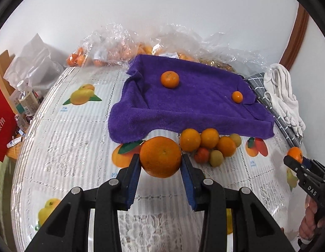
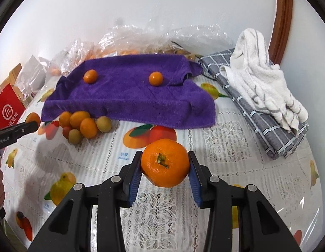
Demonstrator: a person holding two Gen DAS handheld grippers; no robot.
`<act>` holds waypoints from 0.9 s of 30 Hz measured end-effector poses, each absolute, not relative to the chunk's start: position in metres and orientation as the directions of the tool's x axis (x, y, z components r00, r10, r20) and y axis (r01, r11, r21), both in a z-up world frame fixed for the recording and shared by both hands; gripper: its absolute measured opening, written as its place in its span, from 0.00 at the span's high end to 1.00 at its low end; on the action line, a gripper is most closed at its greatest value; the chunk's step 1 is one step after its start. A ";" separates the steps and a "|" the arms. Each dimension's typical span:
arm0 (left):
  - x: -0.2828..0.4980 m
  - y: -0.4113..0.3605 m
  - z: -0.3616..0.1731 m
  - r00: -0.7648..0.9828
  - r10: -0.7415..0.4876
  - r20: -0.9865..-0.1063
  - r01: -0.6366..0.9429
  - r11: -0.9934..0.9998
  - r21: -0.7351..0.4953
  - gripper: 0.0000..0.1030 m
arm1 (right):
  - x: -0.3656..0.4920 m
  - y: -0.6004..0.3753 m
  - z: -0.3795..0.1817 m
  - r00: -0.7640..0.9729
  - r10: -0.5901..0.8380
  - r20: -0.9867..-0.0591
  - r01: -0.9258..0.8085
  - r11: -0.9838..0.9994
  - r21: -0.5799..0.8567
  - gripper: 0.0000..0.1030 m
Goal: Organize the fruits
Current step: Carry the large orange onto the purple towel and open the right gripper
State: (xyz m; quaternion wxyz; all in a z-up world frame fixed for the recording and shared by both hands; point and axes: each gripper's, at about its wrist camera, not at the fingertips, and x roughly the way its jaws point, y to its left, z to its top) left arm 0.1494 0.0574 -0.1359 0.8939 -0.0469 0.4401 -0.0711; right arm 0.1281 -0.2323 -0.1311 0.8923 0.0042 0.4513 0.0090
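My left gripper (image 1: pixel 160 163) is shut on a large orange (image 1: pixel 160 156), held above the table. My right gripper (image 2: pixel 165 166) is shut on a mandarin with a green stem (image 2: pixel 165 162); it also shows at the right edge of the left wrist view as the right gripper (image 1: pixel 296 157). A purple towel (image 1: pixel 194 105) lies spread at the back with a mandarin (image 1: pixel 170 79) and a small orange fruit (image 1: pixel 237 97) on it. A cluster of small fruits (image 1: pixel 210 146), orange and yellow-green, sits on the table at the towel's front edge.
Clear plastic bags of oranges (image 1: pixel 124 48) lie behind the towel. A grey checked cloth (image 2: pixel 263 113) with a white cloth (image 2: pixel 261 77) on it lies at the right. A red bag (image 1: pixel 2 124) and bottles (image 1: pixel 25 98) stand at the left table edge. A hand (image 1: pixel 309 224) holds the right gripper.
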 end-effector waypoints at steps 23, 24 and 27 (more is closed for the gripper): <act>0.139 0.070 -0.109 0.630 -0.154 -0.761 0.056 0.987 -0.153 0.65 | 0.127 -0.212 -0.091 0.650 0.024 -0.760 -0.032 0.999 0.004 0.60; 0.140 0.071 -0.108 0.632 -0.155 -0.760 0.057 0.987 -0.153 0.65 | 0.129 -0.212 -0.090 0.651 0.023 -0.759 -0.033 0.999 0.002 0.60; 0.144 0.071 -0.105 0.636 -0.155 -0.756 0.059 0.987 -0.153 0.65 | 0.134 -0.212 -0.089 0.651 0.022 -0.759 -0.032 0.999 0.001 0.60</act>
